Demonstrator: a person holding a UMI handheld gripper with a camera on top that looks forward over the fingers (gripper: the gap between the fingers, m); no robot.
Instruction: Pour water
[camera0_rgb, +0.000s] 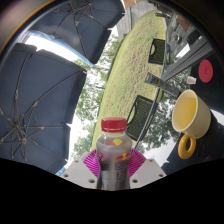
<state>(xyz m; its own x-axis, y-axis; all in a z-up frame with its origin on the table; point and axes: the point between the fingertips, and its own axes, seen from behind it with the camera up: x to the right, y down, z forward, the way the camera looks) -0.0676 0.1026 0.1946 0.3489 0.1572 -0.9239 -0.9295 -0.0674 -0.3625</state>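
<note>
A clear plastic bottle (113, 150) with a red cap and a red and yellow label stands between my fingers, and both pink pads (93, 161) press on its sides. My gripper (113, 172) is shut on the bottle and holds it up in the air, tilted. A yellow mug (190, 117) with a yellow handle stands to the right of the bottle, just beyond my right finger, with its mouth facing the bottle.
A yellow-green table top (135, 70) stretches away beyond the bottle, with dark chairs (158, 52) along its right side. Large dark parasols (45, 95) fill the left, with trees behind. A grey object (207, 70) lies past the mug.
</note>
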